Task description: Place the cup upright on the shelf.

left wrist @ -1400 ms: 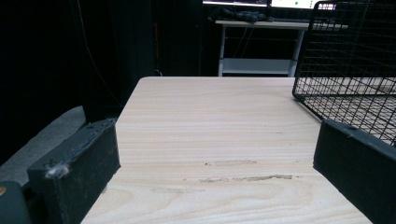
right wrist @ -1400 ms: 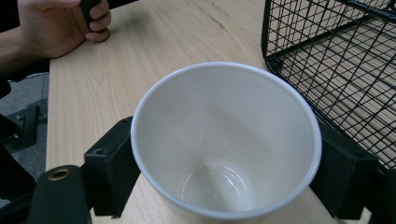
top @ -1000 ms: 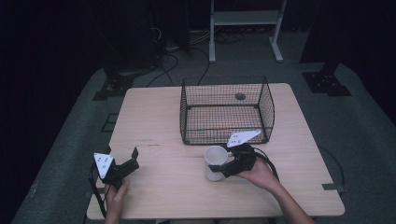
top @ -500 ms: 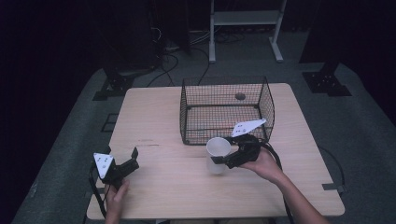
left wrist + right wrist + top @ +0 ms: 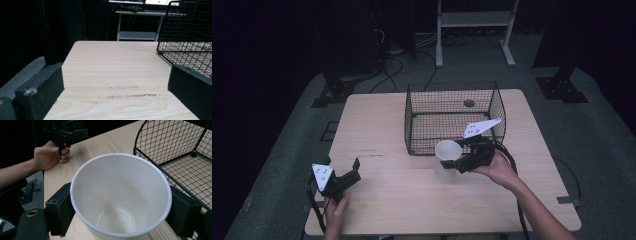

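Lifted nearer the basket [image 5: 455, 116], right claw [image 5: 455, 163] grips the cup [image 5: 448, 151]; left claw [image 5: 115, 85] gapes.

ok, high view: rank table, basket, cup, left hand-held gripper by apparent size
1. Table, by far the largest.
2. Basket.
3. and 4. Cup and left hand-held gripper: close in apparent size, and the cup is raised toward the camera, so no firm ranking.

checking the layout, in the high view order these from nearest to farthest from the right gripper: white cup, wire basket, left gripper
From the right gripper:
1. white cup, held in its fingers, at table centre
2. wire basket, just behind the cup
3. left gripper, far across at the near left edge
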### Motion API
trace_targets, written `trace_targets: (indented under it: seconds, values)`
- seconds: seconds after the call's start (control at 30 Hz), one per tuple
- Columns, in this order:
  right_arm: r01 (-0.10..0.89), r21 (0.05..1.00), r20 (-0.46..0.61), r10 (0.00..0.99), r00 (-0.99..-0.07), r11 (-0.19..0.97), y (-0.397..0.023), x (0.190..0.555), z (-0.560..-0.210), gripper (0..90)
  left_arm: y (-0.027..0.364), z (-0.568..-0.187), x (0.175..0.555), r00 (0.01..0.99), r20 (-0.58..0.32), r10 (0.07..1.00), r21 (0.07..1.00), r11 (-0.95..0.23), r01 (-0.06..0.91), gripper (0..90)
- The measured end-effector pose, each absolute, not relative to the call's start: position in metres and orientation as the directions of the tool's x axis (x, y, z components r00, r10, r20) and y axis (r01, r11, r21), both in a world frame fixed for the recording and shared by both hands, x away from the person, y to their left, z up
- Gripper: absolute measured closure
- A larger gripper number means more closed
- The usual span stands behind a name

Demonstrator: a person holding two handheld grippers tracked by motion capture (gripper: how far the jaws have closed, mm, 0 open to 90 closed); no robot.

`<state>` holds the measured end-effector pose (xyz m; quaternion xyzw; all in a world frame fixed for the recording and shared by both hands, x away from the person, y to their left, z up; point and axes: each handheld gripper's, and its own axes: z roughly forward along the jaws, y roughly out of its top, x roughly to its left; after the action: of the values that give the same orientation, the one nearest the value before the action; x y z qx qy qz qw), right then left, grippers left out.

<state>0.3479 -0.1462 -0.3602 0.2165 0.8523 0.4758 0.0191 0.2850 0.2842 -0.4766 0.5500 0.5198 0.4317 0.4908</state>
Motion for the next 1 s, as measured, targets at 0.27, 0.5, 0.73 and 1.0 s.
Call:
trace_targets:
  seconds: [0.27, 0.5, 0.73, 1.0]
  values:
    - [0.35, 0.821, 0.18, 0.378, -0.908, 0.45, -0.147, 0.352, -0.352, 19.3, 0.284, -0.477, 0.285, 0.087, -0.038, 0.995, 0.989, 0.025, 0.145, 0.0]
    - [0.351, 0.821, 0.182, 0.377, -0.908, 0.45, -0.148, 0.354, -0.348, 19.3, 0.284, -0.477, 0.285, 0.089, -0.036, 0.995, 0.989, 0.022, 0.146, 0.0]
    - [0.347, 0.826, 0.179, 0.376, -0.909, 0.445, -0.148, 0.357, -0.34, 19.3, 0.284, -0.477, 0.285, 0.089, -0.035, 0.995, 0.989, 0.022, 0.146, 0.0]
    - [0.337, 0.829, 0.168, 0.377, -0.911, 0.447, -0.148, 0.361, -0.331, 19.3, 0.284, -0.477, 0.285, 0.089, -0.034, 0.995, 0.989, 0.021, 0.145, 0.0]
